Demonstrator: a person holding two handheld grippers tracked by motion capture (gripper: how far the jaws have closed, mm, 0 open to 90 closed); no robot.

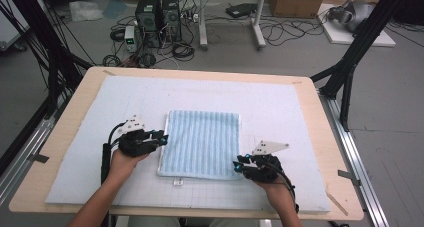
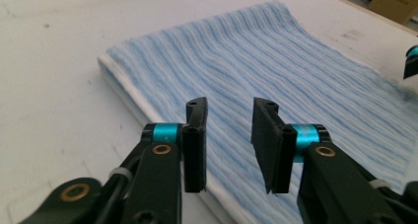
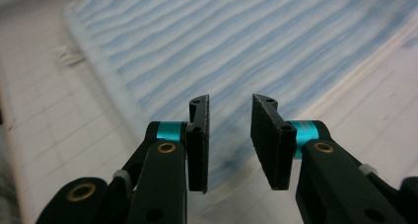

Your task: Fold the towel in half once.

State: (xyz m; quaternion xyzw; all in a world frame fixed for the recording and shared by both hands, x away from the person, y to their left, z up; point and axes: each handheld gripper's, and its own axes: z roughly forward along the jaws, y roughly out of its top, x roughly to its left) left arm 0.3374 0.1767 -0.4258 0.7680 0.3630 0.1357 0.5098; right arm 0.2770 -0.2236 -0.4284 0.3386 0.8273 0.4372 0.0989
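A folded blue-and-white striped towel (image 1: 200, 142) lies flat on the pale mat (image 1: 280, 102) in the middle of the table. My left gripper (image 1: 164, 138) sits at the towel's left edge, pointing right. In the left gripper view its jaws (image 2: 229, 103) stand apart above the towel (image 2: 276, 51), gripping nothing. My right gripper (image 1: 236, 166) is at the towel's near right corner, pointing left. The right gripper view has the gripper (image 3: 229, 99) open with a gap over the towel (image 3: 222, 41) and its white edge.
The mat covers most of a wooden table (image 1: 320, 137). A small white tag (image 1: 176, 182) lies just in front of the towel. Beyond the table, computer towers (image 1: 159, 17), cables and boxes stand on the floor. Black frame poles (image 1: 350, 62) flank both sides.
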